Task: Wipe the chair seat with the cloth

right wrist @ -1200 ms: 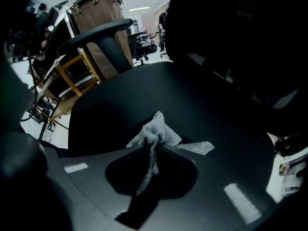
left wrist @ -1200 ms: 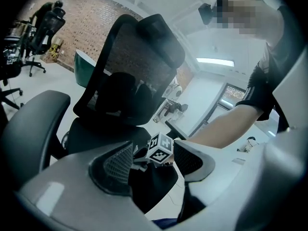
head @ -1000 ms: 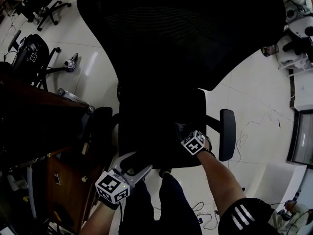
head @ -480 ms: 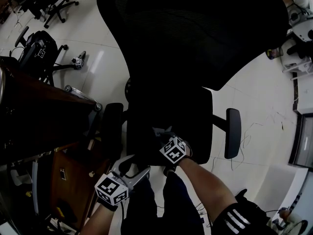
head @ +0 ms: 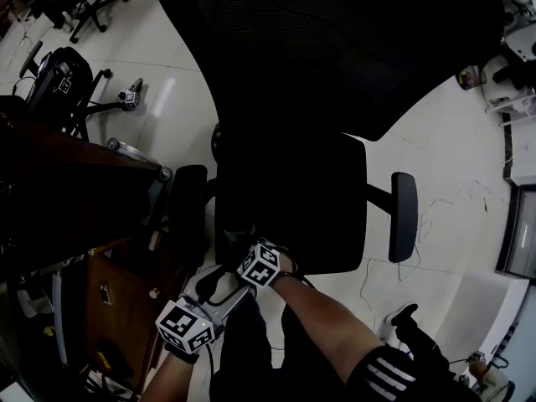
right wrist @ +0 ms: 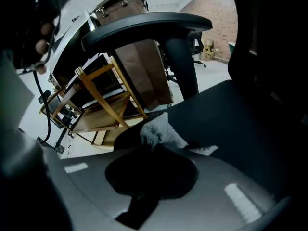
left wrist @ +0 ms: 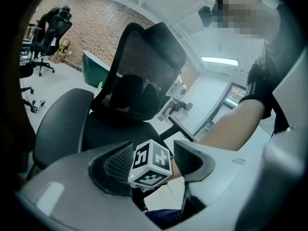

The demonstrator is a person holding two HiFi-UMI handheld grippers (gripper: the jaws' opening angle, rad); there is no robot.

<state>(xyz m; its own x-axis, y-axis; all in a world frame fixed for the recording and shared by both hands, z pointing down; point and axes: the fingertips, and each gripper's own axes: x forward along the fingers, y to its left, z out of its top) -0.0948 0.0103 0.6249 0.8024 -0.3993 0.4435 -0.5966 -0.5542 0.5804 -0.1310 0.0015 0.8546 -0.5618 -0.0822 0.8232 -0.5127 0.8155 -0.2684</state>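
The black office chair's seat [head: 293,199] lies below me, its mesh backrest [head: 335,40] beyond it. My right gripper [head: 251,254] is at the seat's front left corner, beside the left armrest [head: 186,203]. In the right gripper view it [right wrist: 156,146] is shut on a white cloth [right wrist: 161,131] that rests against the dark seat [right wrist: 231,114]. My left gripper [head: 224,281] hovers just off the seat's front edge. Its jaws stand open in the left gripper view [left wrist: 151,160], with only the right gripper's marker cube [left wrist: 151,163] seen between them.
A wooden desk [head: 75,199] and a wooden frame [right wrist: 101,100] stand close on the left. Other office chairs [head: 59,82] are at the far left. Cables [head: 435,216] trail on the white floor at right. The right armrest [head: 404,216] sticks out.
My right gripper has slid leftward with the cloth along the seat's front, from the right front to the left front corner. The left gripper has barely moved.
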